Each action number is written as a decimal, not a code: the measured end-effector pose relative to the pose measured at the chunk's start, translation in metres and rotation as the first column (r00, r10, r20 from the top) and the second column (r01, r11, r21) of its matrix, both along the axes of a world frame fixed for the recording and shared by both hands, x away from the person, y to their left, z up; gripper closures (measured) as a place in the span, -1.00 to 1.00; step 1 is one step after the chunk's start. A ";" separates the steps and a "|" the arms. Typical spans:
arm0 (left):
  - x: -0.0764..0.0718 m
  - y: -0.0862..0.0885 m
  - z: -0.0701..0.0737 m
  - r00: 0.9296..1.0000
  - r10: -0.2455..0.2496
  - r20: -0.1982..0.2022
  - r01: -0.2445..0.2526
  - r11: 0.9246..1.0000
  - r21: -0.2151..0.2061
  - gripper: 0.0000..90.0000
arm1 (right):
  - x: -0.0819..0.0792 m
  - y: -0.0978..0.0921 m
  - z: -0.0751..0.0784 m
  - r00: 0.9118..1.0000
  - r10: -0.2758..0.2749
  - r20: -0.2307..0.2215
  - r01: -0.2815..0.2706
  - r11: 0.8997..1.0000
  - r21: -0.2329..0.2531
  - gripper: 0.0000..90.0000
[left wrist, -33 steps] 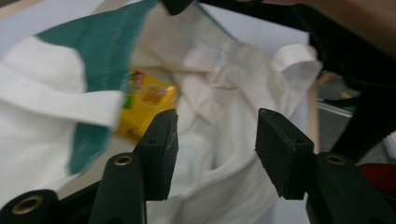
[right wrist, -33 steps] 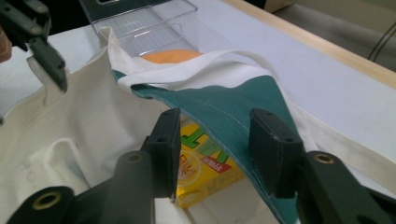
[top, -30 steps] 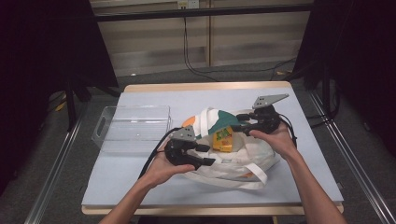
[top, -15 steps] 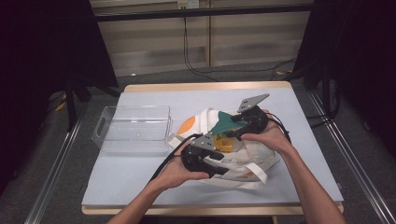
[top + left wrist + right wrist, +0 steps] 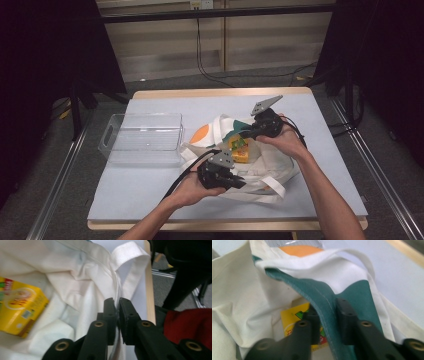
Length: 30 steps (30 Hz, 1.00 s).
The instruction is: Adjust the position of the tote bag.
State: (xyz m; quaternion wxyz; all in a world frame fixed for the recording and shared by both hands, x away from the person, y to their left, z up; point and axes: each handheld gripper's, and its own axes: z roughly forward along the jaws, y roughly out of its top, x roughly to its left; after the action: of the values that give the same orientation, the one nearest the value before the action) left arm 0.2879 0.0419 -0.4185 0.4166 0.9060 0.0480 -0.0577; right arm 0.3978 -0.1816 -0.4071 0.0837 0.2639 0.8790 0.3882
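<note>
A white cloth tote bag with teal and orange patches lies on the table, its mouth held apart. My left gripper is shut on the bag's near white rim. My right gripper is shut on the far teal-edged rim. Inside the bag lies a yellow box, also seen as the yellow box in the left gripper view and the yellow box under the right jaws.
A clear plastic bin stands left of the bag. The pale blue table top has a wooden front edge. A white bag strap loops near the front. Cables trail from both grippers.
My left gripper has slid right along the bag's near rim. My right gripper has shifted slightly left and the bag mouth has opened wider, showing more of the yellow box.
</note>
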 end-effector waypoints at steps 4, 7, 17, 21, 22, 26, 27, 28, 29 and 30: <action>-0.007 0.000 -0.009 0.999 -0.035 -0.008 0.035 0.999 0.019 0.94 | 0.008 -0.006 -0.005 0.998 0.005 -0.065 -0.003 1.000 0.030 0.91; -0.017 0.000 -0.014 0.999 -0.045 -0.008 0.045 0.998 0.035 0.95 | 0.019 -0.012 -0.009 0.989 -0.001 -0.148 0.009 0.998 0.056 0.93; -0.029 0.005 -0.020 0.996 -0.087 0.011 0.086 0.995 0.054 0.95 | 0.054 -0.022 -0.005 0.981 -0.020 -0.194 0.042 0.993 0.111 0.92; -0.033 0.008 -0.020 0.996 -0.087 0.009 0.087 0.995 0.047 0.95 | 0.067 -0.023 -0.009 0.974 -0.050 -0.220 0.075 0.991 0.108 0.90; -0.033 0.008 -0.020 0.996 -0.087 0.009 0.087 0.995 0.047 0.95 | 0.067 -0.023 -0.009 0.974 -0.050 -0.220 0.075 0.991 0.108 0.90; -0.033 0.009 -0.019 0.995 -0.097 0.003 0.097 0.994 0.042 0.95 | 0.077 -0.021 -0.009 0.969 -0.085 -0.230 0.109 0.990 0.091 0.87; -0.032 0.010 -0.019 0.995 -0.096 0.001 0.096 0.995 0.039 0.95 | 0.078 -0.020 -0.010 0.968 -0.101 -0.229 0.122 0.989 0.079 0.88; -0.032 0.010 -0.019 0.996 -0.094 -0.002 0.094 0.995 0.037 0.95 | 0.080 -0.019 -0.011 0.965 -0.111 -0.236 0.133 0.988 0.078 0.90; -0.032 0.010 -0.019 0.996 -0.094 -0.002 0.094 0.995 0.037 0.95 | 0.080 -0.019 -0.011 0.965 -0.111 -0.236 0.133 0.988 0.078 0.90; -0.033 0.010 -0.019 0.995 -0.102 0.000 0.102 0.994 0.042 0.95 | 0.084 -0.020 -0.015 0.961 -0.150 -0.234 0.172 0.982 0.079 0.92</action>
State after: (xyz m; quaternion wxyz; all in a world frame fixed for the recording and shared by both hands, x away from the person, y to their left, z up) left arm 0.2552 0.0515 -0.4375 0.3940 0.9159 0.0025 -0.0769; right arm 0.4821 -0.2017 -0.4216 0.0010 0.3810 0.8382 0.3902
